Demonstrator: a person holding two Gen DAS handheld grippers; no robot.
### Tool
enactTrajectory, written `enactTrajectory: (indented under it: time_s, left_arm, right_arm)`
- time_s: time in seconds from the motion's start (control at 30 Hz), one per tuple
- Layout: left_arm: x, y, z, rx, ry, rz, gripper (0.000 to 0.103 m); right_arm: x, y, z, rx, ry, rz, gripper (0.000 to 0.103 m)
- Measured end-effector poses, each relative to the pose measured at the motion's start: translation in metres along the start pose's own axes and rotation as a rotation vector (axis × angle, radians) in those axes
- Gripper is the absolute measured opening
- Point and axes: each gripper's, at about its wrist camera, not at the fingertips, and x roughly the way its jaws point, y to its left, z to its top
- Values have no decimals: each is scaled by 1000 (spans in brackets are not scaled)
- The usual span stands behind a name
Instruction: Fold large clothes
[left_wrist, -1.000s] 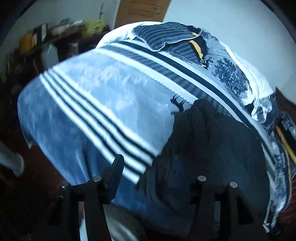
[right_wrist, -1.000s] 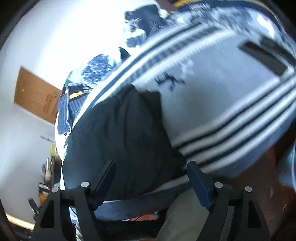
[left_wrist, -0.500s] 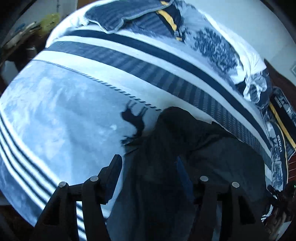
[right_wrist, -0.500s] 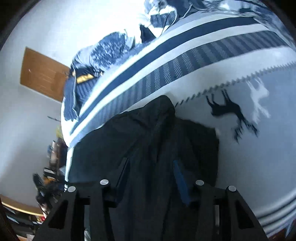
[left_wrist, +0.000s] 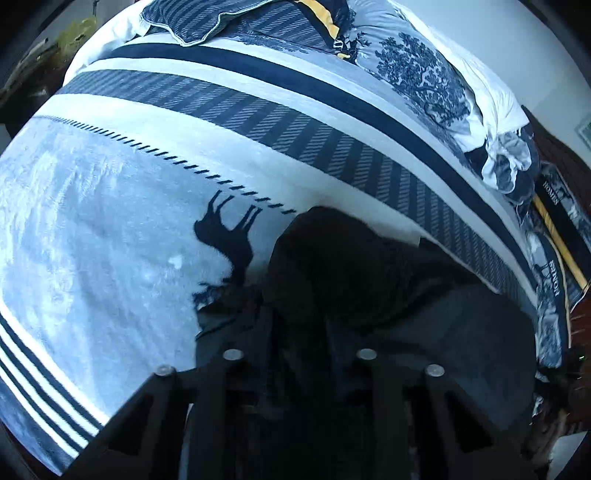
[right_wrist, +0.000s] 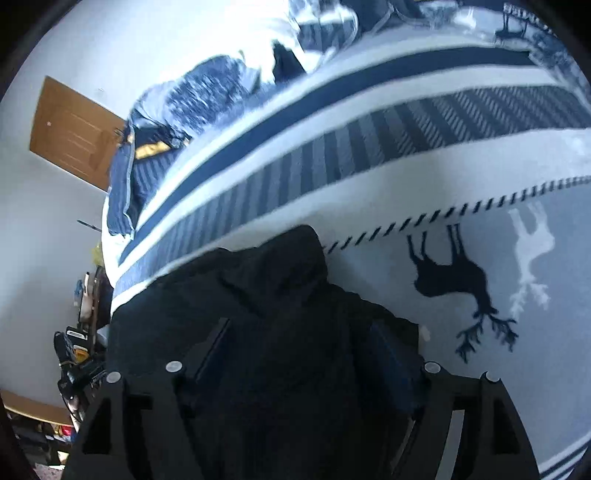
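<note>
On my left, the left gripper (left_wrist: 297, 332) sits low over the black garment (left_wrist: 369, 280), which lies on the striped reindeer blanket (left_wrist: 110, 229) covering the bed. Its fingers are narrowly spaced with dark cloth between them; I cannot tell whether they pinch it. On my right, the right gripper (right_wrist: 295, 350) has its 2 fingers spread, with the black garment (right_wrist: 280, 295) bunched in the gap. I judge this the grasping step before a fold. Next, I need both grippers clamped on matching edges, then a level lift so the fabric hangs flat.
</note>
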Motion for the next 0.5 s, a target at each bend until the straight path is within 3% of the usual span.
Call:
enactTrajectory:
  time_s: [0.07, 0.1, 0.13, 0.17, 0.23, 0.37, 0.5]
  left_arm:
    - [-5, -1, -1, 5, -14, -1, 3]
    - [-10, -2, -2, 12, -30, -11, 2]
    - [-18, -4, -4, 23, -61, -8, 1]
    - [-30, -8, -5, 46, -102, -19, 1]
    - [-47, -14, -5, 64, -157, -20, 1]
    - [-52, -28, 7, 72, -179, -36, 1]
    - [-28, -39, 16, 101, -156, 55, 1]
  right_arm:
    - [13, -1, -2, 23, 24, -11, 27]
    - [10, -2, -4, 30, 8, -4, 23]
    - [3, -1, -6, 31, -20, 2, 10]
    - [-11, 3, -11, 26, -61, -3, 5]
    - [-42, 14, -20, 1, -144, -19, 3]
    - [-84, 28, -28, -23, -233, -70, 2]
    - [-69, 26, -14, -29, -208, -136, 2]
